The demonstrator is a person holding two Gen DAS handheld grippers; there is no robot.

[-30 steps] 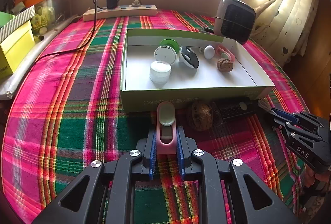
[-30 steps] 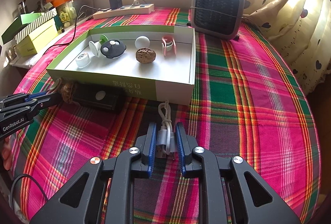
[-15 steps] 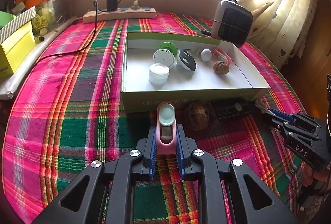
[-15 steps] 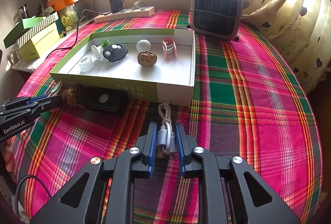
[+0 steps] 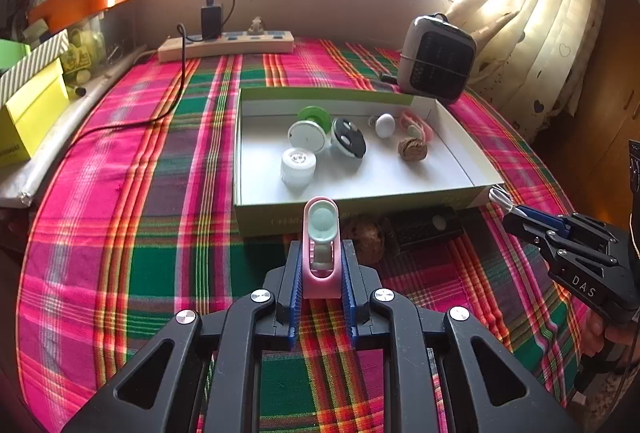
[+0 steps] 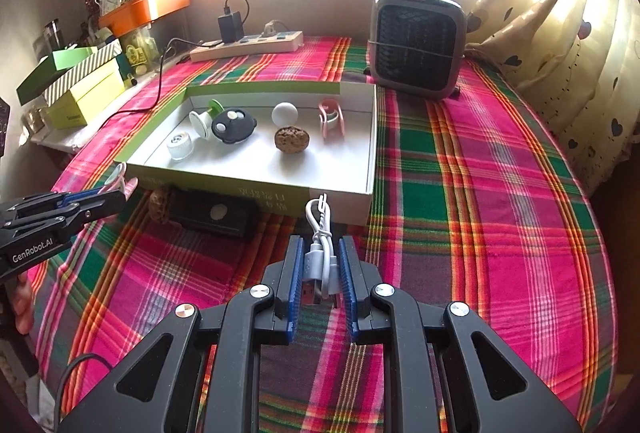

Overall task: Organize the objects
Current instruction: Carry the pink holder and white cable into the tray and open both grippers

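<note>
My left gripper [image 5: 321,265] is shut on a pink clip with a pale green pad [image 5: 321,233] and holds it above the cloth in front of the box. My right gripper [image 6: 319,265] is shut on a coiled white USB cable [image 6: 319,245], also raised before the box's near wall. The open white box with green sides [image 5: 360,211] holds a white jar [image 5: 298,166], a white and green spool [image 5: 308,133], a black round item [image 5: 350,142], a white ball [image 5: 385,124], a walnut [image 5: 412,148] and a pink clip [image 5: 416,123]. The box shows in the right wrist view [image 6: 280,193] too.
A second walnut [image 5: 366,233] and a black rectangular device [image 5: 424,227] lie on the plaid cloth against the box's near wall. A small heater [image 6: 418,45] stands behind the box. A power strip [image 5: 226,47] lies at the back. Yellow and striped boxes [image 5: 28,101] sit far left.
Both grippers have risen and drawn back from the box with their objects still held. The box and its contents look smaller and farther now.
</note>
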